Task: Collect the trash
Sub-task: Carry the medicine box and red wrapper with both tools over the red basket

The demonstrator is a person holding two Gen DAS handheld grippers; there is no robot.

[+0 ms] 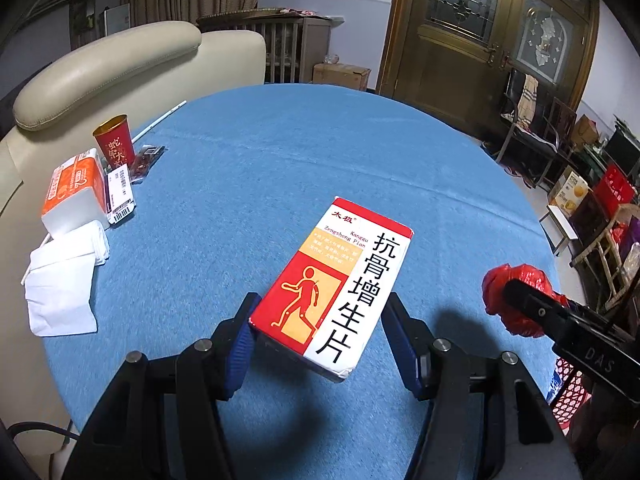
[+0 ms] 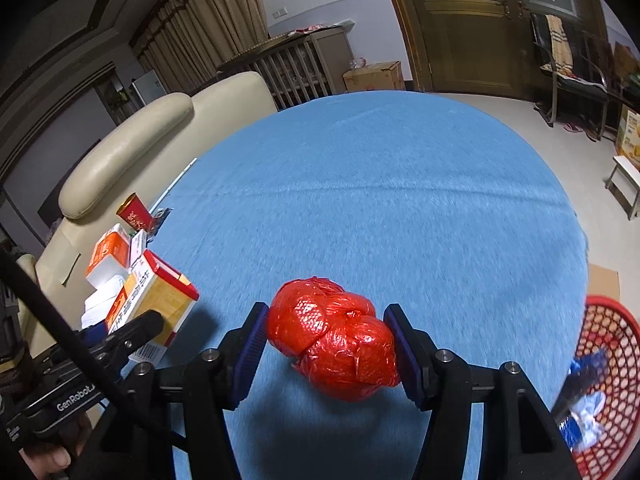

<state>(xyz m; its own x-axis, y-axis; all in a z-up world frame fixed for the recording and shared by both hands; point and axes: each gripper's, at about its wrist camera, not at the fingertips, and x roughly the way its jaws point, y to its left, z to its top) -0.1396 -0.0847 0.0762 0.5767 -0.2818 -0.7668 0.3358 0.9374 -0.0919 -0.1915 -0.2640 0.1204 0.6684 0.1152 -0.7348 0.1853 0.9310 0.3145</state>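
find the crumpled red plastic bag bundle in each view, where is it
Left wrist view: crumpled red plastic bag bundle at far right, clamped in the right gripper.
Right wrist view: lower centre, between that gripper's blue pads.
Shared landmark: red paper cup on the round blue tablecloth.

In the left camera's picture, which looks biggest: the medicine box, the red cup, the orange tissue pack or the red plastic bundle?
1. medicine box, though it is nearest the camera
2. orange tissue pack
3. red plastic bundle, partly hidden by the right gripper, so unsure against the pack
4. red cup
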